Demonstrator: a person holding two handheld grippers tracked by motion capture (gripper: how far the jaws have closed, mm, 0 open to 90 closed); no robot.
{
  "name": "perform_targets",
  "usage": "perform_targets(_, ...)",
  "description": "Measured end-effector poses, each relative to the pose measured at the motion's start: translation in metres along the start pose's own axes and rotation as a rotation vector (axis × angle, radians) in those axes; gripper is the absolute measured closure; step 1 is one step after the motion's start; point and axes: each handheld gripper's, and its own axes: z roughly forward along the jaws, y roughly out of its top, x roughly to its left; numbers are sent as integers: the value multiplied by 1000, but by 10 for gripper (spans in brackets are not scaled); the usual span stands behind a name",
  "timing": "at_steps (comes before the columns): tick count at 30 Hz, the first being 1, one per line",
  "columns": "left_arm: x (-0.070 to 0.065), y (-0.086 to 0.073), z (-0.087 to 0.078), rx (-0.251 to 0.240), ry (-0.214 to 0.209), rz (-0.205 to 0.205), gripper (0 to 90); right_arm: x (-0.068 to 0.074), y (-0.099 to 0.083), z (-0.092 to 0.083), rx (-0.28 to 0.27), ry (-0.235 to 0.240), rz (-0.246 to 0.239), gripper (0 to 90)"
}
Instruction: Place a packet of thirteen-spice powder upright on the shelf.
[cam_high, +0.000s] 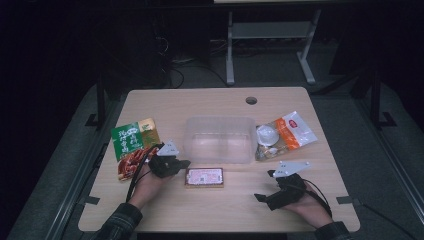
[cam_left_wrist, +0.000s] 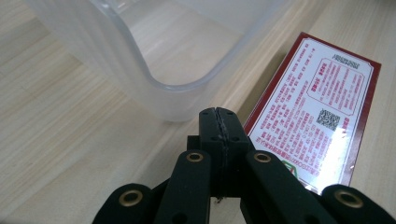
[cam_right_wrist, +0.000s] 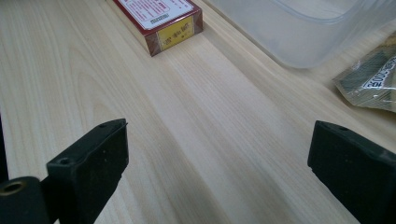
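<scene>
A person's left hand holds my left gripper (cam_high: 184, 163) just left of a flat red box (cam_high: 204, 177) lying label-up on the table. In the left gripper view its jaws (cam_left_wrist: 218, 122) are pressed together with nothing between them, the red box (cam_left_wrist: 313, 116) close on their right and a clear plastic tub (cam_left_wrist: 154, 56) ahead. My right gripper (cam_high: 266, 185) rests near the table's front right, pointing left. Its jaws (cam_right_wrist: 219, 156) stand wide apart over bare wood, with the red box (cam_right_wrist: 161, 18) farther off.
The clear tub (cam_high: 218, 140) stands mid-table, empty. A green and red snack bag (cam_high: 131, 142) lies at the left, and an orange and white bag (cam_high: 287, 134) at the right, its corner (cam_right_wrist: 373, 79) in the right gripper view. A cable hole (cam_high: 251, 100) marks the far edge.
</scene>
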Motion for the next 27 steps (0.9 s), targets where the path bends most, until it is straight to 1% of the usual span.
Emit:
perform_targets(1,-1,0,0,2,-7,-5,900,0,0,0,-1,0,0,49)
perform_targets(2,-2,0,1,5,-9,4,900,0,0,0,-2,1,0,49)
perform_targets(7,-10,0,1,22,-39,10,899,-1,0,-1,-4,-1,-4,49)
perform_targets(8,-10,0,1,22,-39,10,899,-1,0,-1,-4,-1,-4,49)
perform_targets(9,-11,0,1,24,-46,19,899,0,0,-1,-4,0,-4,49)
perform_targets(10,-12,-1,1,29,-51,20,900,0,0,-1,-4,-1,-4,49)
perform_targets(11,-14,-1,1,29,-58,9,900,-1,0,-1,-4,-1,-4,49)
perform_targets(12,-15,-2,1,36,-63,20,900,-1,0,-1,-5,0,-4,49)
perform_targets(13,-17,-2,1,34,-68,16,900,-1,0,-1,-5,0,-5,49)
perform_targets(15,-21,-3,0,42,-89,23,900,-1,0,-1,-5,0,-5,49)
perform_targets(16,-23,-4,-1,47,-100,17,900,-1,0,-1,-4,1,-4,49)
perform_targets(20,-27,-4,-2,50,-95,21,899,0,0,0,-5,3,-4,49)
perform_targets(23,-26,-2,-12,12,-86,-20,899,0,0,-1,-2,1,-4,49)
perform_targets(24,-26,-2,-12,12,-86,-20,898,0,0,-1,-3,1,-4,49)
perform_targets(25,-26,-2,-15,-1,-88,-39,898,0,0,-1,-3,1,-4,49)
perform_targets(26,-27,-3,-22,-11,-81,-65,855,0,0,-1,-2,2,-4,49)
perform_targets(27,-27,-3,-22,-11,-81,-65,825,0,0,-1,-2,2,-4,49)
